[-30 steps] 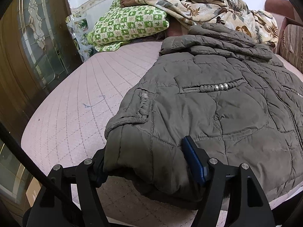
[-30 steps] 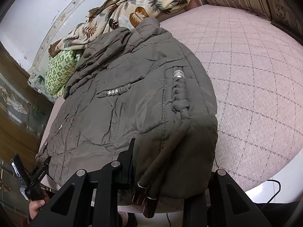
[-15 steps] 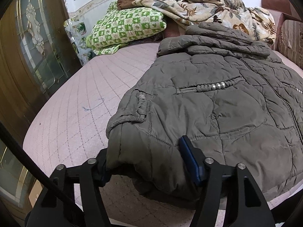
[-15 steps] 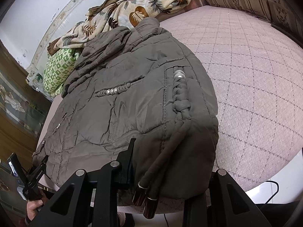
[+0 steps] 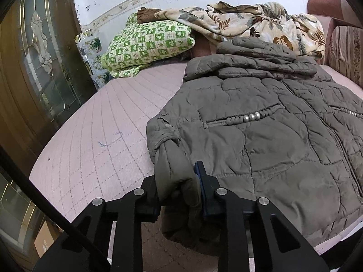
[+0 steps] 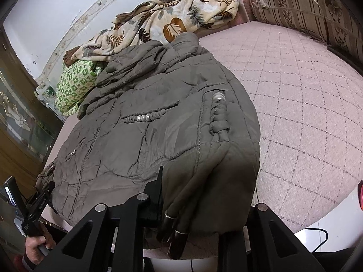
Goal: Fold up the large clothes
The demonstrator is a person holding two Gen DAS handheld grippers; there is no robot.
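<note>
The left gripper [image 5: 179, 190] had its fingers [image 5: 200, 179] clamped on the hem corner of the jacket [image 5: 261, 140]. The right gripper [image 6: 204, 199] straddled the opposite corner, its grip unclear. The jacket lay flat along the bed [image 5: 95, 140]; the fold looked barely begun.

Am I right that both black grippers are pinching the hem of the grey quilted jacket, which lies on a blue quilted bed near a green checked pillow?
Nearly: the quilted bed is pale pink, not blue, as both wrist views show. The rest holds: the left gripper and right gripper each have the hem of the grey quilted jacket between their fingers, and the green checked pillow sits near its collar.
</note>
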